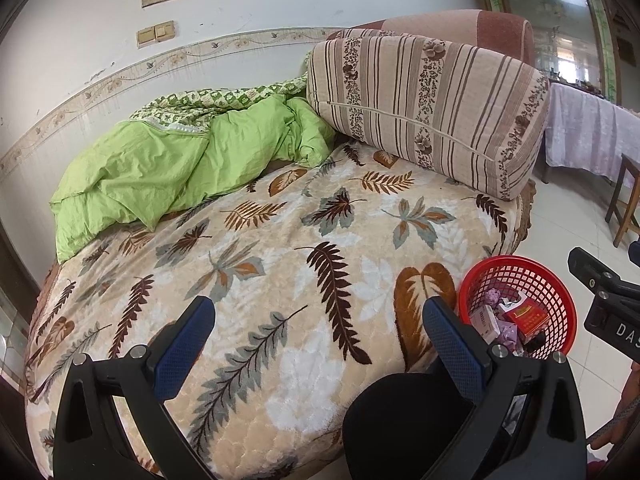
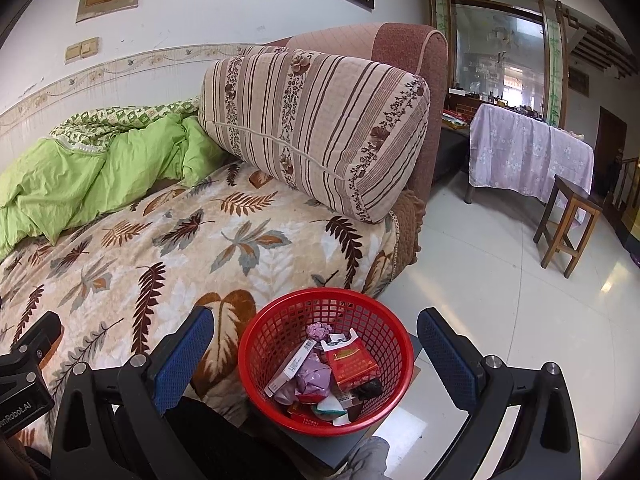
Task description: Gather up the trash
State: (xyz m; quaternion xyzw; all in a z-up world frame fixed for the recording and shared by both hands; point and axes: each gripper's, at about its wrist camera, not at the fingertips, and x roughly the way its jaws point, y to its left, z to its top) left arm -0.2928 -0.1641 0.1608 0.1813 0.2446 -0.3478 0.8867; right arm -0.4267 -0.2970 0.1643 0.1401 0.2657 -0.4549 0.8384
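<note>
Two hand-held grippers hover over a bed and a trash basket in a tiled room. The left gripper (image 1: 319,322) hangs above the bed (image 1: 280,240), its blue-padded fingers (image 1: 182,344) spread wide and holding nothing; below them lies a plush blanket printed with brown and grey leaves. The right gripper (image 2: 316,338) is likewise spread and empty, its fingers framing the basket (image 2: 280,408) from above without touching it. The red mesh basket stands just beside the bed's near edge on a flat grey board (image 2: 332,450), and it holds the trash (image 2: 320,376): a red carton (image 2: 352,362), a white box (image 2: 290,368), crumpled lilac wrappers (image 2: 312,378) and smaller scraps at the bottom. In the left wrist view the basket (image 1: 560,292) shows at lower right, with the black body of the right gripper (image 1: 604,292) beyond it; in the right wrist view the left gripper's body (image 2: 28,364) enters at the left edge. A rumpled green quilt (image 1: 160,168) lies along the wall side of the bed, touching a striped floral cushion (image 1: 432,112) that leans against a pink headboard (image 1: 480,26). Well apart across the white floor (image 2: 500,300) stand a wooden stool (image 2: 568,220) and a counter draped in a lilac cloth (image 2: 528,152).
</note>
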